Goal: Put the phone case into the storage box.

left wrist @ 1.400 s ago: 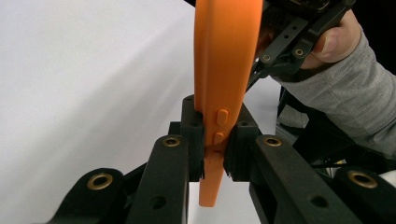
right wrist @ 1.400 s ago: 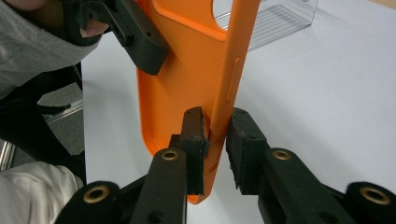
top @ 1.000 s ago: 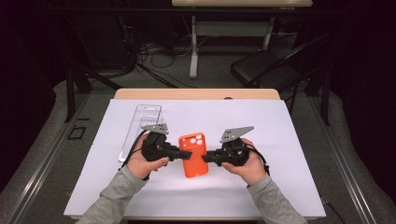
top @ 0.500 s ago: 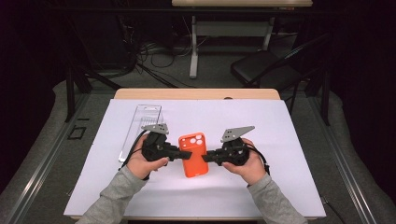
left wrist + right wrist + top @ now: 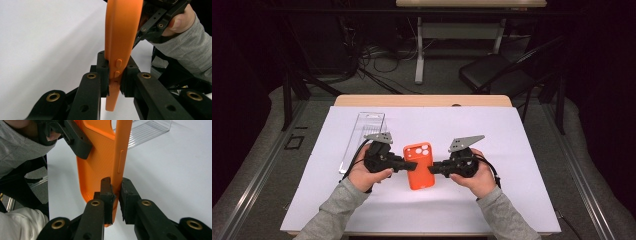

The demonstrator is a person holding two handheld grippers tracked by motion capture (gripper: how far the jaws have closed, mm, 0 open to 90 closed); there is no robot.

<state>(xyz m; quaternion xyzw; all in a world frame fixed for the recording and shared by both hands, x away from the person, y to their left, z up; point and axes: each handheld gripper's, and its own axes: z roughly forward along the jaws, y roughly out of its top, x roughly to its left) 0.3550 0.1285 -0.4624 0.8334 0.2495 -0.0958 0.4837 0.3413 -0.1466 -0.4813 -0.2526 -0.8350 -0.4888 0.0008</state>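
While we hold the orange rubbery phone case [image 5: 419,165] between us, lifted a little above the middle of the tabletop toward its near edge, the left gripper [image 5: 408,165] is clamped on its left long edge and the right gripper [image 5: 434,169] is clamped on its right long edge. From the left gripper view the pads [image 5: 104,72] pinch the case's side wall right at its moulded buttons; from the right gripper view the other pads [image 5: 107,192] pinch the opposite wall below the long side button.

Nothing stands in our way. Just beyond our left hand [image 5: 368,172] lies a clear ribbed plastic package tray [image 5: 362,137], flat and running toward the far left corner of the tabletop (it sits apart from the case). Our right hand [image 5: 476,175] is toward the near right.

We work on a white sheet [image 5: 522,150] that covers nearly the whole tabletop; a strip of pale wood [image 5: 422,100] shows along the far edge. Beyond it the room is dark, with a grey floor, tangled cables [image 5: 377,55], a white desk leg [image 5: 419,50] and a black folding chair [image 5: 497,70].

We cannot tell whether the case touches the sheet beneath it, and its near end is cut off in both gripper views. The corners of the room are lost in shadow.
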